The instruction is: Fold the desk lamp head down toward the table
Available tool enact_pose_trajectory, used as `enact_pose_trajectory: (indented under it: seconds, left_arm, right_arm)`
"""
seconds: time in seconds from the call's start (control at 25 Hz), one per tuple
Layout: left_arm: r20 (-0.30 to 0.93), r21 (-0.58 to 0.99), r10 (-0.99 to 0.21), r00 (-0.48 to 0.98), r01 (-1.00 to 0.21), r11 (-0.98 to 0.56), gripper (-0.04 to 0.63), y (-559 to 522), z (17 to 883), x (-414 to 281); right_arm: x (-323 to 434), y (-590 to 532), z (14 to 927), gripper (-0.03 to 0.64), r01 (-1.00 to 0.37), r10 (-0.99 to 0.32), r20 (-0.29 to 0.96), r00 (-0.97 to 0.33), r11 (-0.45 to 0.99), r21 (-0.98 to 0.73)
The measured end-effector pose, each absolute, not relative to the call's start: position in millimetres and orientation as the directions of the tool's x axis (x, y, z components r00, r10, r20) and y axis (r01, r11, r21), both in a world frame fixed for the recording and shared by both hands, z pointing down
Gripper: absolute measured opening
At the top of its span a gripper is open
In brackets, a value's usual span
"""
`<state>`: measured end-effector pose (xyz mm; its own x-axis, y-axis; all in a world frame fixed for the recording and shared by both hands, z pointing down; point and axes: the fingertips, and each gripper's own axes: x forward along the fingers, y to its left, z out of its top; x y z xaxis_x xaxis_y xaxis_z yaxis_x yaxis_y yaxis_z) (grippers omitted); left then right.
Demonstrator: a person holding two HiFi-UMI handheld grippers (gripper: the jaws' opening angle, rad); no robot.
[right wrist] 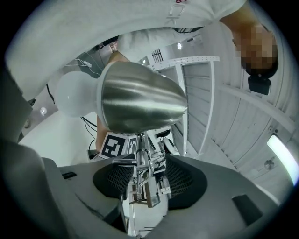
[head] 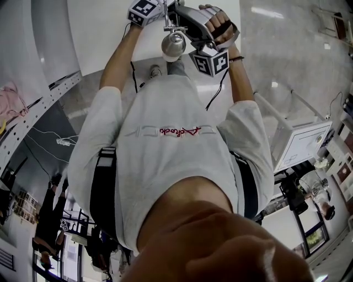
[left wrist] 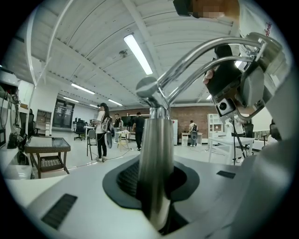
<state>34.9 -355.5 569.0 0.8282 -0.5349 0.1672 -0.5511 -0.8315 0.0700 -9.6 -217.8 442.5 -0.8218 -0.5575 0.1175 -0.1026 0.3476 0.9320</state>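
Head view: both arms raised over the white desk. The left claw and right claw meet at the desk lamp, and the lamp head hangs between them, shade opening toward the camera. Left gripper view: claw clenched on the upright lamp post, pads pressing both sides. Two chrome arm rods arch from the post top up and right toward the other gripper. Right gripper view: claw released, pads apart. The hinge bracket stands between them with a gap on each side. Brushed-metal lamp head just above, tilted, white bulb showing at its left.
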Motion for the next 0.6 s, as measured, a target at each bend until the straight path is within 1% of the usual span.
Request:
enact_pose_trajectory:
  seconds: [0.16, 0.36, 0.44, 0.52, 0.56, 0.6]
  left_arm:
    - [0.170, 0.071, -0.536, 0.827, -0.552, -0.831, 0.107, -356, 569, 35]
    - [0.166, 0.064, -0.538, 0.826, -0.554, -0.830, 0.107, -357, 564, 36]
    - [0.165, 0.063, -0.538, 0.827, -0.553, -0.831, 0.107, -356, 564, 36]
    - [0.165, 0.065, -0.538, 0.827, -0.553, -0.831, 0.107, -356, 564, 36]
    - [0.166, 0.064, -0.538, 0.826, -0.554, -0.830, 0.107, -356, 564, 35]
    - [0.166, 0.062, -0.539, 0.826, -0.554, -0.830, 0.107, -356, 564, 35]
  right_arm:
    - [-24, -223, 446, 0.192, -0.040, -0.495, 0.135, -0.858, 0.328, 0.944]
    - [-34, -223, 445, 0.187, -0.037, -0.460, 0.119, -0.880, 0.315, 0.949]
    - [-36, -222, 446, 0.132, -0.030, -0.452, 0.112, -0.885, 0.295, 0.955]
    - [-38, -221, 447, 0.090, -0.022, -0.447, 0.107, -0.888, 0.274, 0.961]
    - [-38, -220, 447, 0.053, -0.020, -0.446, 0.103, -0.889, 0.264, 0.964]
    - [-38, -220, 447, 0.043, -0.020, -0.447, 0.099, -0.889, 0.254, 0.967]
